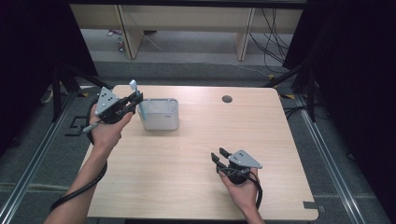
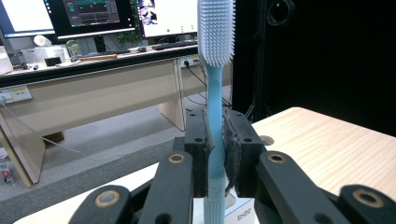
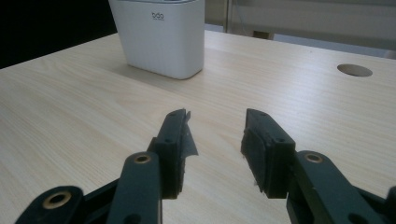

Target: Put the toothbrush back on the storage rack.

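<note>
A light blue toothbrush (image 2: 215,93) stands upright with its white bristle head (image 2: 215,28) at the top. My left gripper (image 2: 215,158) is shut on its handle. In the high view that left gripper (image 1: 136,100) holds the toothbrush (image 1: 138,98) at the left end of a white rectangular holder (image 1: 159,114), with the brush's lower end inside it. The holder (image 3: 159,35) also stands ahead in the right gripper view. My right gripper (image 1: 218,154) rests low over the table's front right part, open, with nothing between its jaws (image 3: 215,140).
The wooden table (image 1: 196,154) has a round cable hole (image 1: 227,99) near its far edge. Beyond the table stand desks with monitors (image 2: 93,16) and loose cables on the floor. Black curtains hang on both sides.
</note>
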Available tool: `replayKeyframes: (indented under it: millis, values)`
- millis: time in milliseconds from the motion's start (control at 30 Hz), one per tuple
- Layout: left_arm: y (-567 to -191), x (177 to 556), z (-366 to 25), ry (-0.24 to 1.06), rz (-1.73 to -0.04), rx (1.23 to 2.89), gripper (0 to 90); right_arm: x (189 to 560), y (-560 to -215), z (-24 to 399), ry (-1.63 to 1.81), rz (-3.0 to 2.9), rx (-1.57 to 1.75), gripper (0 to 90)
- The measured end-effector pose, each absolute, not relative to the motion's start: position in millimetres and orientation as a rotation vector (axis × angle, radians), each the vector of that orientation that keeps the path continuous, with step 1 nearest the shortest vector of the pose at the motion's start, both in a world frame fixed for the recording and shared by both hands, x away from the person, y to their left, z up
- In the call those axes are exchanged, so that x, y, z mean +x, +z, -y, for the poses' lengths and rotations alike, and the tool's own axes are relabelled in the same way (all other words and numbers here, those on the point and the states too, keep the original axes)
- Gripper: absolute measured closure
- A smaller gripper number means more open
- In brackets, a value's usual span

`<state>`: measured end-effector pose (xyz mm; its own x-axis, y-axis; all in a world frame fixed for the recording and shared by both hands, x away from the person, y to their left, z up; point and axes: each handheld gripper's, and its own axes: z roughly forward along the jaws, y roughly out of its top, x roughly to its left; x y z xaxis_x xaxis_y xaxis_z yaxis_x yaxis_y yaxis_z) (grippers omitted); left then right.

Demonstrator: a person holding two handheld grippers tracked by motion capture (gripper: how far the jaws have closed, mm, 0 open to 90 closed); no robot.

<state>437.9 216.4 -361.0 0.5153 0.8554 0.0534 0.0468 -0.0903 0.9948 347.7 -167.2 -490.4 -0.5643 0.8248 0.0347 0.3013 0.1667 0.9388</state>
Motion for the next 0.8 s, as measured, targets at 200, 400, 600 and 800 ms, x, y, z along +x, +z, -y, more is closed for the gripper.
replayKeyframes:
  millis: [200, 400, 600, 800]
  values:
    - [-356.0, 440.4, -219.3, 0.828, -0.812, 1.516, 80.0, 346.7, -490.9, 164.9, 1.416, -1.953, 1.091, 60.0]
    - [-352.9, 442.8, -220.5, 0.836, -0.813, 1.51, 80.0, 346.5, -490.5, 165.7, 1.407, -1.96, 1.093, 60.0]
    - [-349.4, 446.2, -221.7, 0.844, -0.811, 1.504, 80.0, 347.1, -491.7, 164.9, 1.414, -1.959, 1.096, 59.9]
    - [-348.0, 449.1, -223.0, 0.85, -0.817, 1.501, 80.0, 347.4, -491.4, 165.8, 1.396, -1.969, 1.083, 59.9]
